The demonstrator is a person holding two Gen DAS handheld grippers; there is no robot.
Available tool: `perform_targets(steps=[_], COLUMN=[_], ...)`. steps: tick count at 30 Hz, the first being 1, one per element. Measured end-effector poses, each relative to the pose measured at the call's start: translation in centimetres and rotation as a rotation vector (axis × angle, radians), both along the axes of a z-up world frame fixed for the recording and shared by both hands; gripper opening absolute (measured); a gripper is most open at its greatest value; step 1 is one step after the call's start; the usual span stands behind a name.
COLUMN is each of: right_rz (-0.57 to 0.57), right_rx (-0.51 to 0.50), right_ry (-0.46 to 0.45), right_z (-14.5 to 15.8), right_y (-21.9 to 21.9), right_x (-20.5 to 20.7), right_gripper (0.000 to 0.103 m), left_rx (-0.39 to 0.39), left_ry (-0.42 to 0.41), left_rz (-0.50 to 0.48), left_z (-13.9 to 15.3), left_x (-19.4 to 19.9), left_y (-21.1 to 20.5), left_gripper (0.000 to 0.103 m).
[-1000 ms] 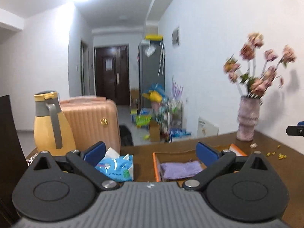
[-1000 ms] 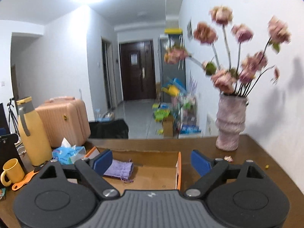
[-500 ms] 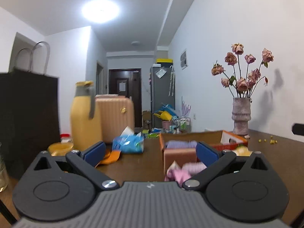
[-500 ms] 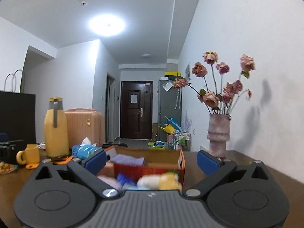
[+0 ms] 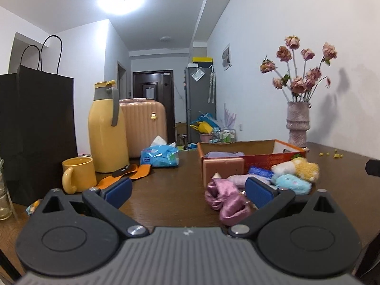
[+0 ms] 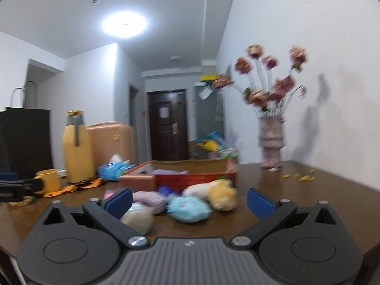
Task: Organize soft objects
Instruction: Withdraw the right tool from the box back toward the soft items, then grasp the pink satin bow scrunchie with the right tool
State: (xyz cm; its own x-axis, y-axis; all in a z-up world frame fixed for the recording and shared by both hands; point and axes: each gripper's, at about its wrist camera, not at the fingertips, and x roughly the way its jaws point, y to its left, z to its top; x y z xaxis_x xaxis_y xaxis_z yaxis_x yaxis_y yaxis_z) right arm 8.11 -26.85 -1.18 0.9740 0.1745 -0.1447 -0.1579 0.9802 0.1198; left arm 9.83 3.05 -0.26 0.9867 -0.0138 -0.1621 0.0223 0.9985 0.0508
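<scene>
An orange-red cardboard box (image 5: 249,160) sits mid-table with a lavender cloth (image 5: 224,154) inside. In front of it lie soft things: a pink satin cloth (image 5: 225,199), a light blue plush (image 5: 293,184), a yellow plush (image 5: 306,168) and a white one (image 5: 283,167). My left gripper (image 5: 188,191) is open and low over the table, the satin cloth just ahead by its right finger. My right gripper (image 6: 189,201) is open wide. The blue plush (image 6: 188,209) lies ahead between its fingers, untouched, with the yellow plush (image 6: 223,194) and a pale ball (image 6: 137,217) beside it.
On the left stand a yellow thermos (image 5: 105,130), a yellow mug (image 5: 78,177), a black paper bag (image 5: 35,128) and a blue tissue pack (image 5: 159,158). A vase of dried flowers (image 5: 298,123) stands by the wall at the right. Yellow crumbs (image 5: 332,154) dot the table there.
Both grippers have dropped from above the box to near table level and drawn back. The soft things in front of the box have come into view. The right jaws widened a little.
</scene>
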Motion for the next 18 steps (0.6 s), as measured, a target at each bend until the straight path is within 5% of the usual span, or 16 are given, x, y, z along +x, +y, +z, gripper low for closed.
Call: perform_targets(steps=[4,12,13,14,18], right_rz=[0.173,0.292,0.288,0.297,0.434], right_rx=[0.019,-0.035,-0.057,-0.068,-0.066], right_ry=[0.095,0.242,0.267,0.299,0.284], right_z=[-0.9,-2.1,-2.6,-3.2,-2.9], right_y=[4.6,13.7,14.5,14.8,12.4], right_x=[4.1,14.5,15.1,15.5,12.5], right_gripper=[0.087,0.052,0.032,0.025,0.018], left_rx=[0.011,-0.033,-0.033,-0.033,-0.053], left_ry=[0.016,0.087,0.090,0.095,0.130], left_rz=[0.075,0.158,0.161,0.161,0.091], left_z=[-0.5,-0.9,-0.9,-0.9,-1.1], left_x=[2.1,5.2,5.4,5.8,7.5], left_y=[1.6,5.4,5.5,5.6,4.7], left_gripper=[0.103,0.103,0.103,0.103,0.103])
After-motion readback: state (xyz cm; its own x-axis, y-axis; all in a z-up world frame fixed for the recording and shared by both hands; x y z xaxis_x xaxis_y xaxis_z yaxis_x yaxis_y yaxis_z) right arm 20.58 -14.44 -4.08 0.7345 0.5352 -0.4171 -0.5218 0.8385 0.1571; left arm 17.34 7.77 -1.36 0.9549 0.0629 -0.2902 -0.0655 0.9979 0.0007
